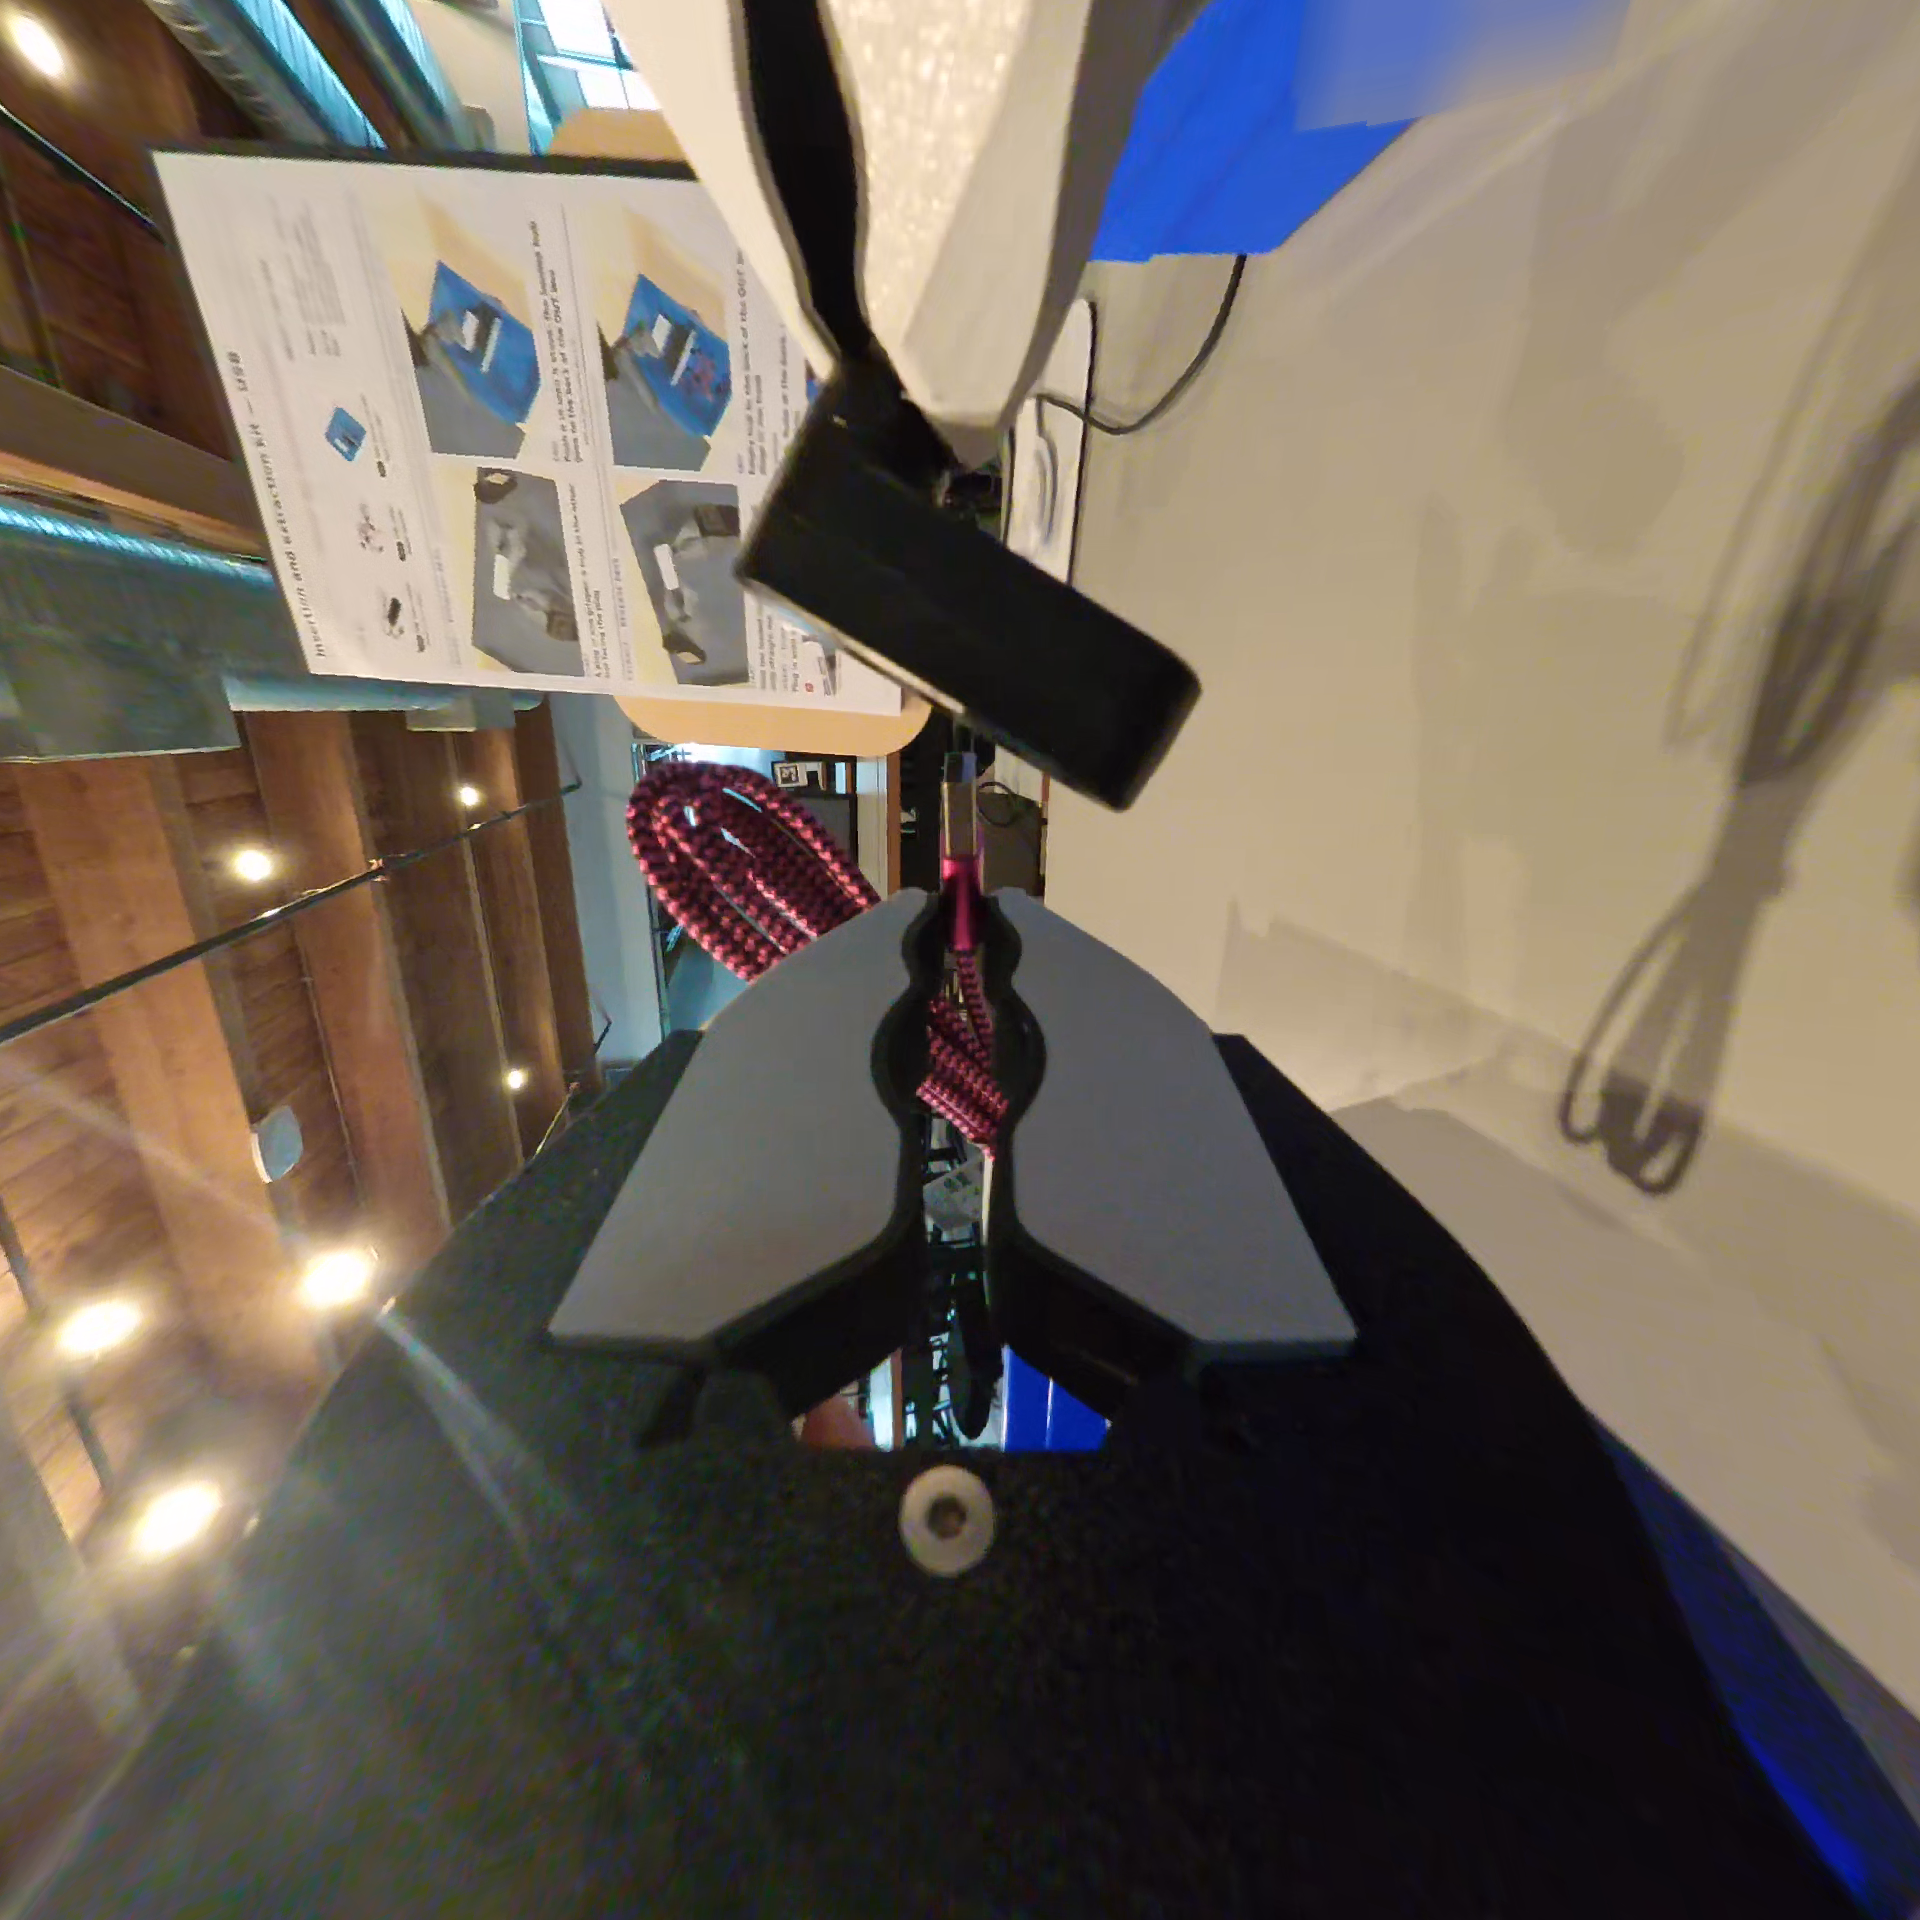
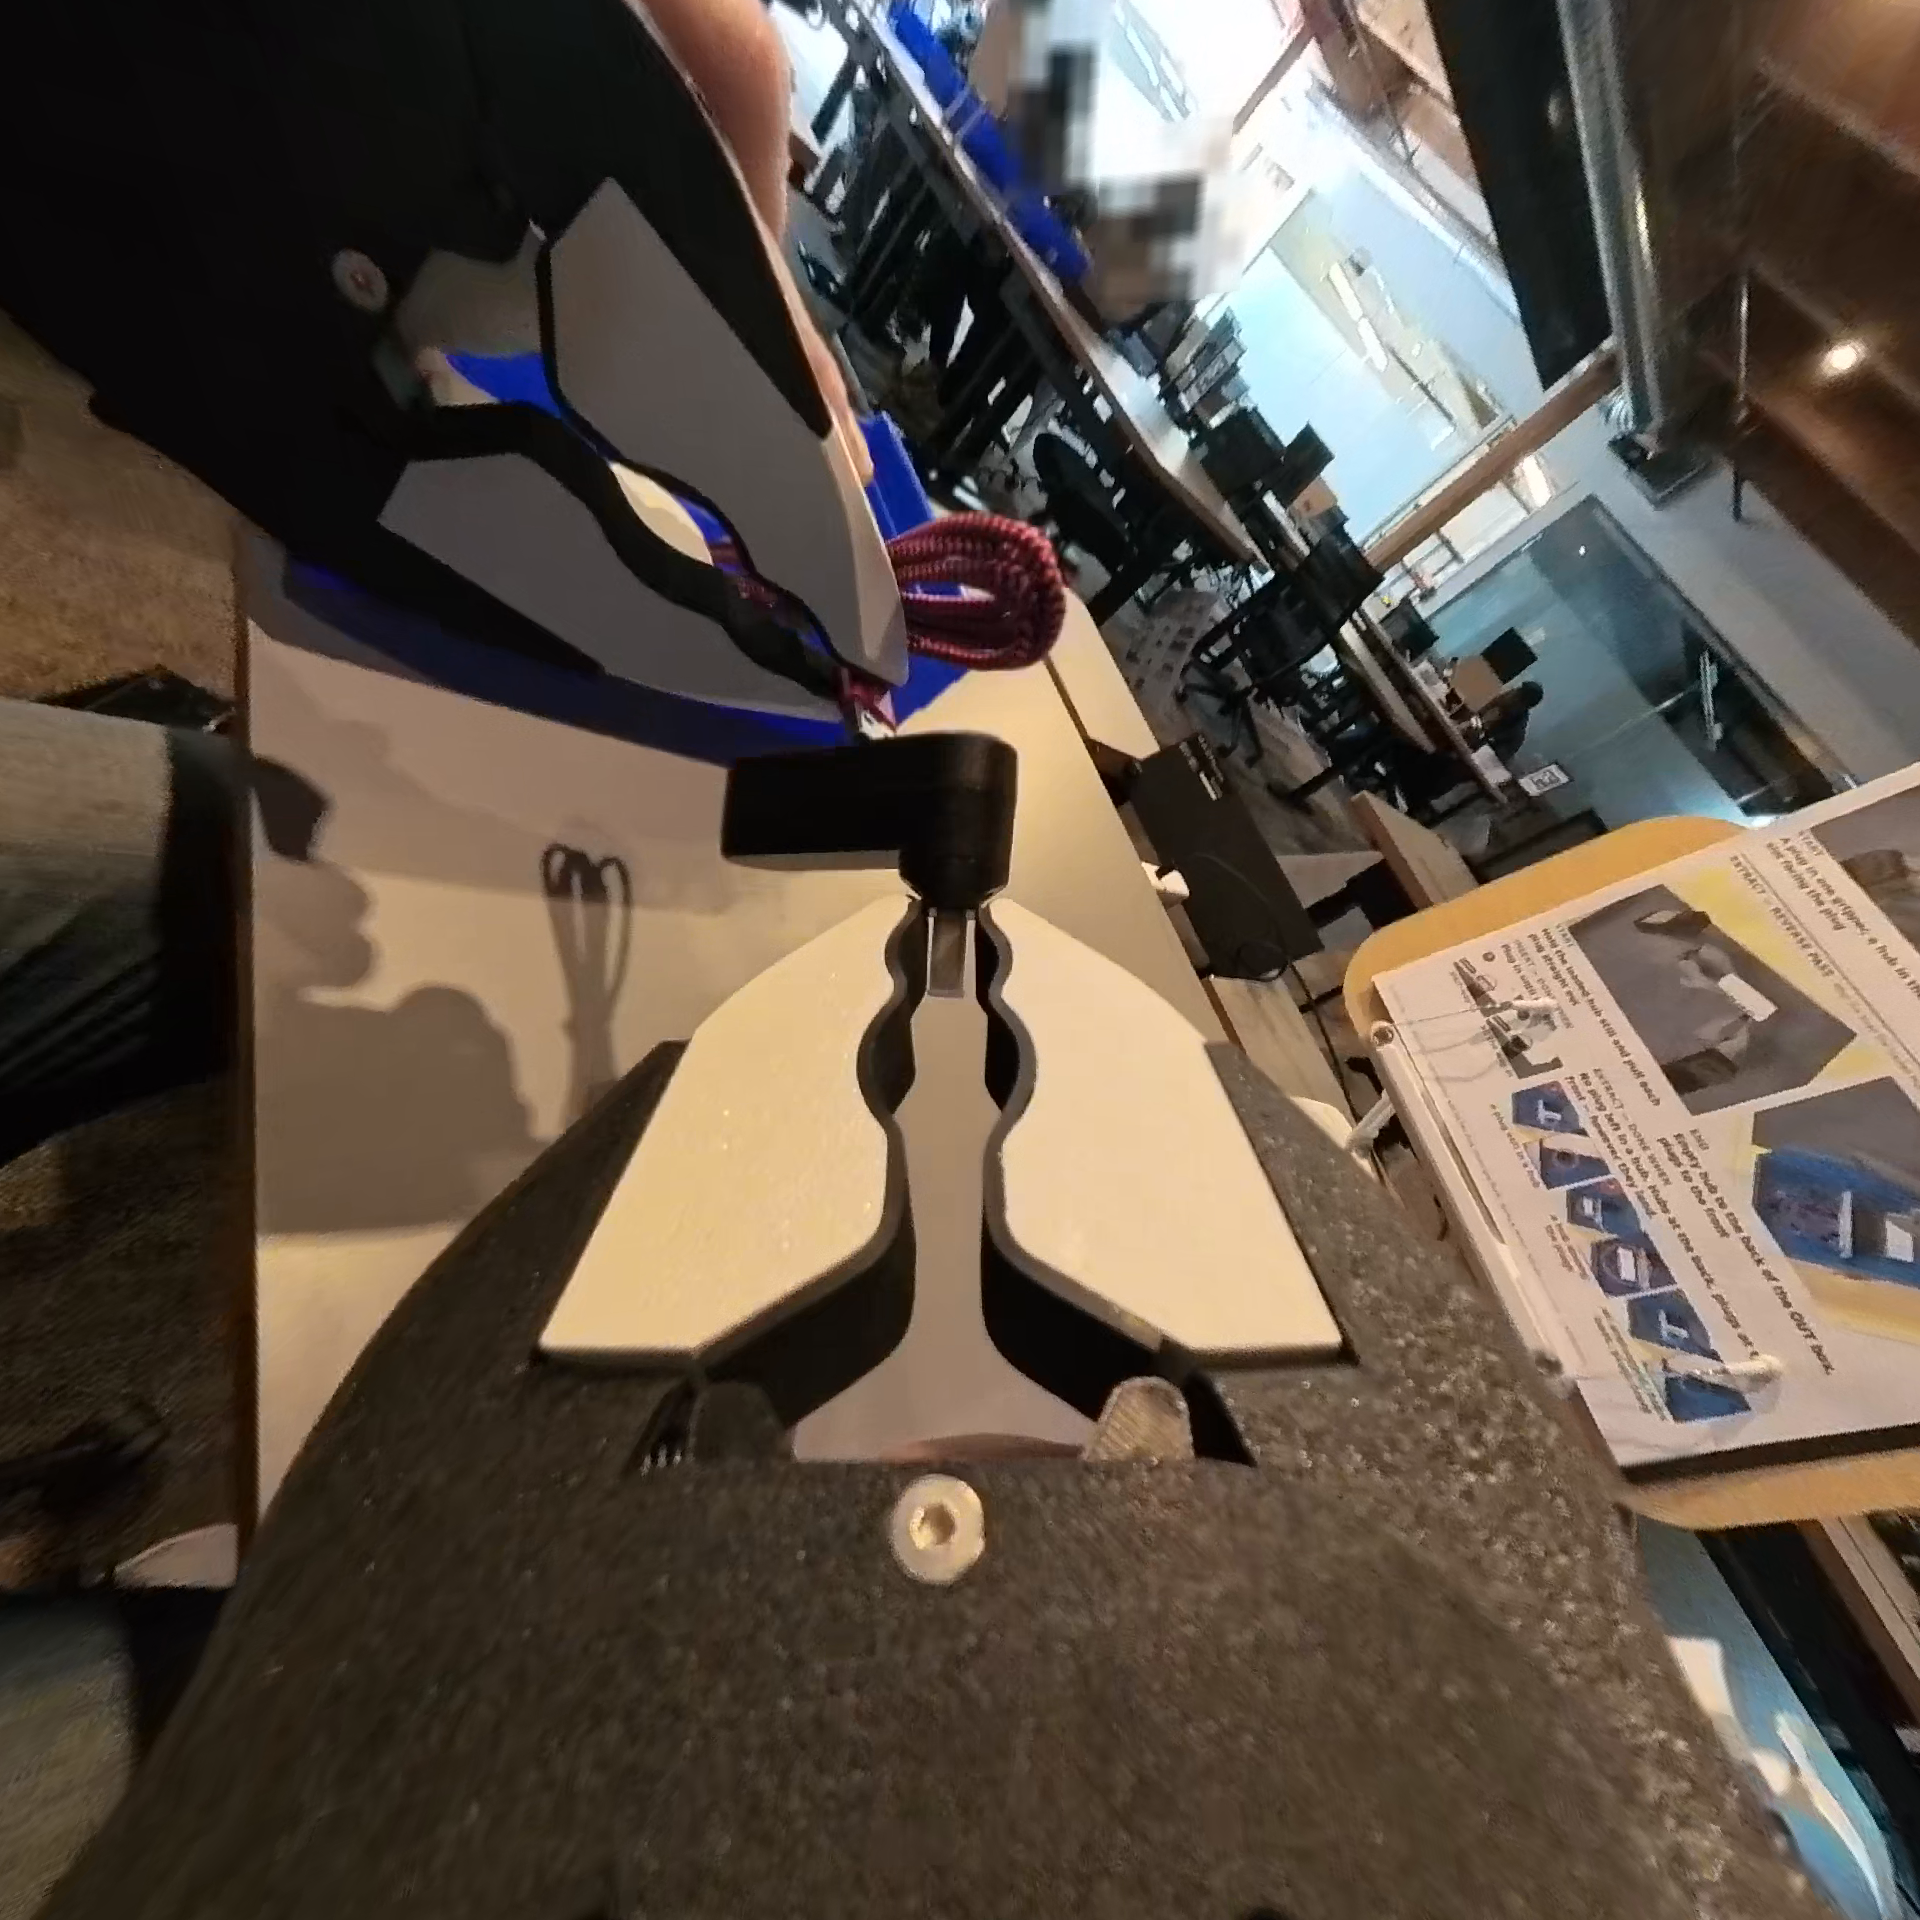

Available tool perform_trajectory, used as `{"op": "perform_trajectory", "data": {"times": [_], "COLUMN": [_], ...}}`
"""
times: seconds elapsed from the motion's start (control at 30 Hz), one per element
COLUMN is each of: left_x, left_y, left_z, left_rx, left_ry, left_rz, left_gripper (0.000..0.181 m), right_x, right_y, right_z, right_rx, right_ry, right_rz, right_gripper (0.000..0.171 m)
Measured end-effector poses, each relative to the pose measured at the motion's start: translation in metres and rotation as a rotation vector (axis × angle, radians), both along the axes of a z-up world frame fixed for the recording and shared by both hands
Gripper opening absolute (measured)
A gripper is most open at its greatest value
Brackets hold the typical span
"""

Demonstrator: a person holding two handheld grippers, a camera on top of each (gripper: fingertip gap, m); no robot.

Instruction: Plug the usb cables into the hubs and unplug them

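My left gripper (image 1: 961,899) is shut on the magenta plug (image 1: 962,914) of a red-and-black braided USB cable (image 1: 748,862). Its silver metal tip (image 1: 958,805) points at a black USB hub (image 1: 966,613) and meets the hub's edge; how deep it sits I cannot tell. My right gripper (image 2: 948,909) is shut on one end of that hub (image 2: 873,805) and holds it in the air over the white table. In the right wrist view the left gripper (image 2: 873,696) comes in from the upper left, with the coiled cable (image 2: 977,592) hanging beside it. The right gripper (image 1: 873,374) shows at the top of the left wrist view.
A printed instruction sheet on a wooden clipboard (image 1: 468,416) stands beside the table; it also shows in the right wrist view (image 2: 1662,1143). A blue bin (image 1: 1195,156) and a thin black cable (image 1: 1164,395) sit on the white table (image 1: 1455,623). Rows of benches and chairs (image 2: 1195,468) lie beyond.
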State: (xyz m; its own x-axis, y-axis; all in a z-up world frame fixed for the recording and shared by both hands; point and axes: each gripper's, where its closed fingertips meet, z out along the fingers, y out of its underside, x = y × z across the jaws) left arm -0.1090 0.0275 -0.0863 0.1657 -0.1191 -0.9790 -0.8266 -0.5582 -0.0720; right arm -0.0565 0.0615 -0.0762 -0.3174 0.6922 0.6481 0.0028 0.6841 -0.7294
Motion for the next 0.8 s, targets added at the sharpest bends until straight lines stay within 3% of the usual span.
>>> {"op": "perform_trajectory", "data": {"times": [0.17,0.5,0.67,0.8], "left_x": [0.006,0.003,0.002,0.001], "left_y": [-0.002,-0.001,-0.001,-0.001], "left_z": [0.008,0.002,-0.005,-0.004], "left_rx": [0.047,0.104,0.074,0.045], "left_ry": [-0.058,-0.355,-0.313,-0.164], "left_rz": [-0.042,-0.164,-0.147,-0.093], "left_gripper": [0.006,0.006,0.006,0.005], "right_x": [0.000,-0.004,-0.004,-0.005], "right_y": [0.001,0.005,0.004,0.005], "right_z": [0.002,-0.002,-0.002,-0.004], "right_rx": [0.003,0.066,0.083,0.116], "right_ry": [0.017,-0.011,-0.013,-0.026], "right_rz": [0.003,-0.063,-0.075,-0.100], "right_gripper": [0.008,0.008,0.008,0.008]}}
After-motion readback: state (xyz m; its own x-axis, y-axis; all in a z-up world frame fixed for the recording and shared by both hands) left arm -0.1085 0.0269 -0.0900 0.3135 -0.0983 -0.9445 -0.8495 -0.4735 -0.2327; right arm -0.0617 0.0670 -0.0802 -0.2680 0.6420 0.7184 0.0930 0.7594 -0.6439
